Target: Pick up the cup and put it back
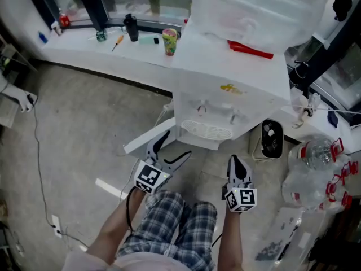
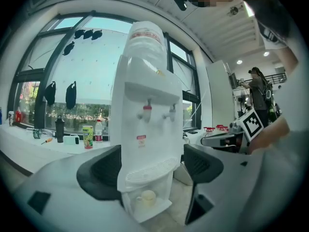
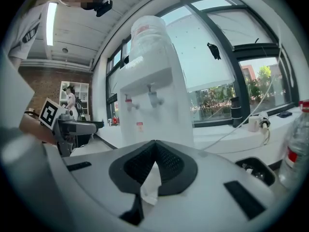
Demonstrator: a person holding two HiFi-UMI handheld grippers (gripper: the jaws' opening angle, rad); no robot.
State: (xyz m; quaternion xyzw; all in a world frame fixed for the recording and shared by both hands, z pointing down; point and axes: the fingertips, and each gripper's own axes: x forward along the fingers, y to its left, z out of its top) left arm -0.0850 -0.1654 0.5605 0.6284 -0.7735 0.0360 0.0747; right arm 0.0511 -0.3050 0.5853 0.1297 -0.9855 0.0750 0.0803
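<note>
Left hand-held gripper (image 2: 150, 168): jaws wide apart, nothing between them, aimed at the dispenser (image 2: 145, 124). Right hand-held gripper (image 3: 153, 151): jaw tips pressed together, gripping no task thing. A white sliver shows in the gap behind the tips, and I can't tell what it is.

Cup (image 2: 146, 197): pale, with a handle, upright in the open compartment under the drip tray (image 2: 145, 170) at the dispenser's foot. Neither gripper touches it.

A second cup, the printed cup (image 1: 170, 41), stands on the table (image 1: 84, 49) by the window, well apart from both grippers. The left gripper's aim suggests the compartment cup is the task one, but that is a judgement.

Progress: nothing done, as far as shown. The cup sits in its place, ungripped. Reach, grip, lift and return are all left to do. The open left gripper looks like the one to do the picking.

Views:
- Only the left gripper view shows the compartment and the cup in it.
- The head view looks down on the dispenser top and drip tray, with the compartment hidden beneath. It shows both grippers low in front of the dispenser, near it but apart.
- The right gripper view shows the taps and bottle, but its own jaws cover the dispenser's lower part, so no cup is visible.
</note>
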